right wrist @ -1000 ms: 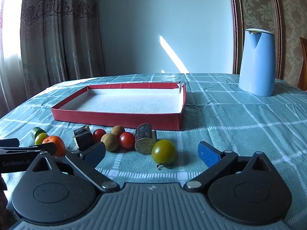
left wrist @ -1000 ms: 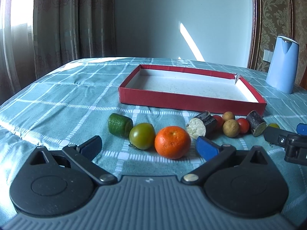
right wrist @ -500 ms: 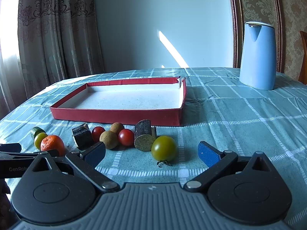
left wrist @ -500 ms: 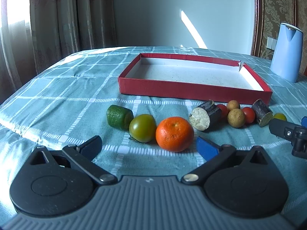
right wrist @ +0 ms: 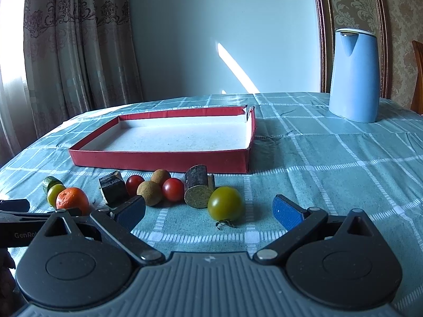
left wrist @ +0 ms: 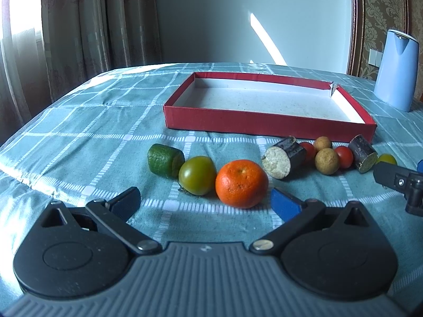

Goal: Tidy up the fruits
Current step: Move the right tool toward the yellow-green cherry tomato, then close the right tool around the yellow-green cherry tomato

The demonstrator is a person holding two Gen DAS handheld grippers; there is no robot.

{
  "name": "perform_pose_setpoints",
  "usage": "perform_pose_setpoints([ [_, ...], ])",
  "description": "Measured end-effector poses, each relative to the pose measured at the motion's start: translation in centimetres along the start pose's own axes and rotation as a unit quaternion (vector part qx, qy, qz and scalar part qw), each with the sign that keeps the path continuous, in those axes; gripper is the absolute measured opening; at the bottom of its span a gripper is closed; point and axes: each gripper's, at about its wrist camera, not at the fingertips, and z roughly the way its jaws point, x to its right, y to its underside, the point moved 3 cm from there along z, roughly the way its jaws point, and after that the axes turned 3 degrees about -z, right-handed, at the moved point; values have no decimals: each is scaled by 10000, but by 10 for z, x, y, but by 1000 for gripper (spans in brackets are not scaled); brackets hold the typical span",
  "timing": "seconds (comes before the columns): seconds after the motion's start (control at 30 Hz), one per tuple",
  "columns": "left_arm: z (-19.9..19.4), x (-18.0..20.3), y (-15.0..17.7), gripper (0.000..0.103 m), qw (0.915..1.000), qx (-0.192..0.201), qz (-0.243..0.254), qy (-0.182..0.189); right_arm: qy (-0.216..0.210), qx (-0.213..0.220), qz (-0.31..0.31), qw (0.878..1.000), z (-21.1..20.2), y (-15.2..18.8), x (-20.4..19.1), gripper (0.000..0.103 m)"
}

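Note:
A row of produce lies on the tablecloth in front of an empty red tray (left wrist: pixel 264 125) (right wrist: pixel 164 158). In the left wrist view I see a green cucumber piece (left wrist: pixel 165 160), a green tomato (left wrist: pixel 197 175), an orange (left wrist: pixel 241 183), a dark eggplant piece (left wrist: pixel 284 157), two brown longans (left wrist: pixel 326 161), cherry tomatoes (left wrist: pixel 345 156) and another dark piece (left wrist: pixel 363 153). My left gripper (left wrist: pixel 205 204) is open just short of the orange and green tomato. My right gripper (right wrist: pixel 208 210) is open, just short of a second green tomato (right wrist: pixel 225 206).
A blue kettle (right wrist: pixel 354 75) stands at the back right of the table. Curtains hang at the left behind the table. The table's left edge drops off near the cucumber side. The right gripper's finger shows at the right edge of the left wrist view (left wrist: pixel 396 182).
Both grippers have lifted and tilted a little, so the tray and fruit sit lower in view. Nothing on the table has moved, and both jaws stay open.

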Motion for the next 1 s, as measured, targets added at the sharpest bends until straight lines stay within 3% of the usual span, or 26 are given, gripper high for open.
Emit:
perform_pose_setpoints([
  [0.33,-1,-3,0,103,9999,-10,-90,43,-143,14,-29,9999,-1,-2,1,103],
  [0.63,0,-5,0,103,9998,9,-151,100,-96,-124,-985,9950,8,-8,7,102],
  [0.73,-1,-5,0,103,9998,29,-164,108,-145,-246,-1095,9936,15,-9,11,88],
  [0.8,-1,-5,0,103,9998,39,-168,116,-213,-389,-1129,9926,21,-8,13,71],
  [0.87,-1,-5,0,103,9998,30,-174,122,-276,-491,-1105,9923,26,-7,13,68],
  [0.93,-1,-5,0,103,9997,22,-199,144,-377,-565,-1112,9915,29,-5,13,56],
  [1.0,0,-5,0,103,9996,4,-215,160,-391,-597,-1111,9912,31,-5,12,54],
])
